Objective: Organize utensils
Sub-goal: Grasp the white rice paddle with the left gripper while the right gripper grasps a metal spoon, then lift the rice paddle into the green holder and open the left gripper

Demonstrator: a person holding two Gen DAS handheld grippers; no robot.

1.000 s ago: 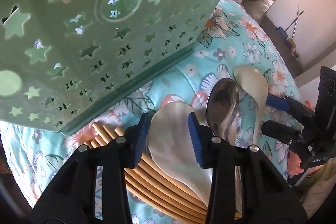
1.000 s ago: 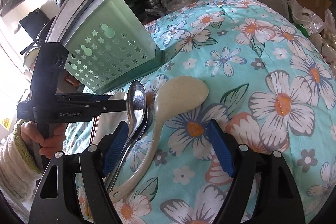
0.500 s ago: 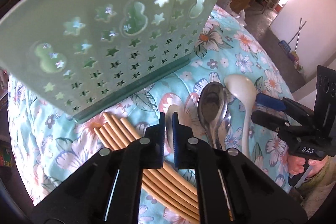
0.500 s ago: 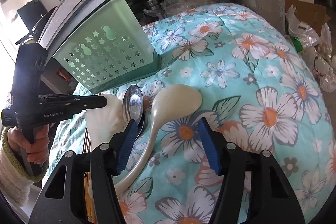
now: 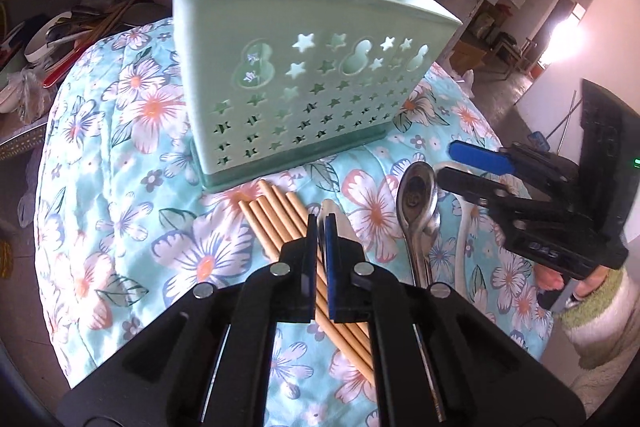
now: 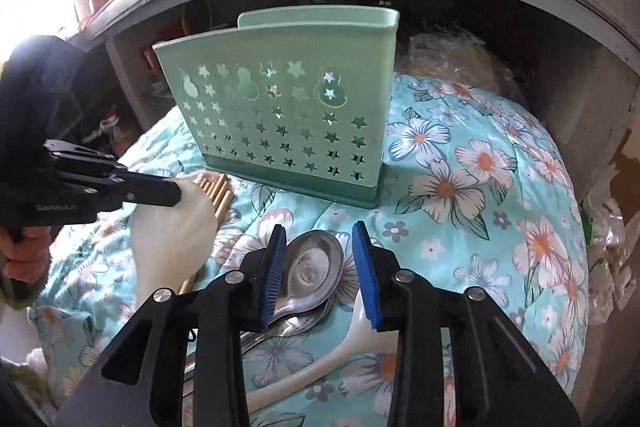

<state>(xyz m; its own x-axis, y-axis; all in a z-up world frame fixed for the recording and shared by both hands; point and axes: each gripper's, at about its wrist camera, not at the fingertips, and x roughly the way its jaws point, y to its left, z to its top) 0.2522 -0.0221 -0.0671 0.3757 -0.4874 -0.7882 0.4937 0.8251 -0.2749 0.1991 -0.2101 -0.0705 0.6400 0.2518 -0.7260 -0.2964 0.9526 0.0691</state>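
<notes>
Your left gripper (image 5: 321,227) is clamping the white flat spoon (image 6: 172,239) edge-on above the bamboo chopsticks (image 5: 276,215), while your right gripper (image 6: 320,263) is closing with jaws still apart over the steel spoons (image 6: 312,267), before the green utensil holder (image 5: 304,87) on the floral cloth (image 5: 120,147).

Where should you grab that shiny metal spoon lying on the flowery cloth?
Probably by its thin handle, coming from above with jaws across it. The metal spoon lies flat, bowl toward the green holder; the bowl looks too wide and slippery to pinch.
</notes>
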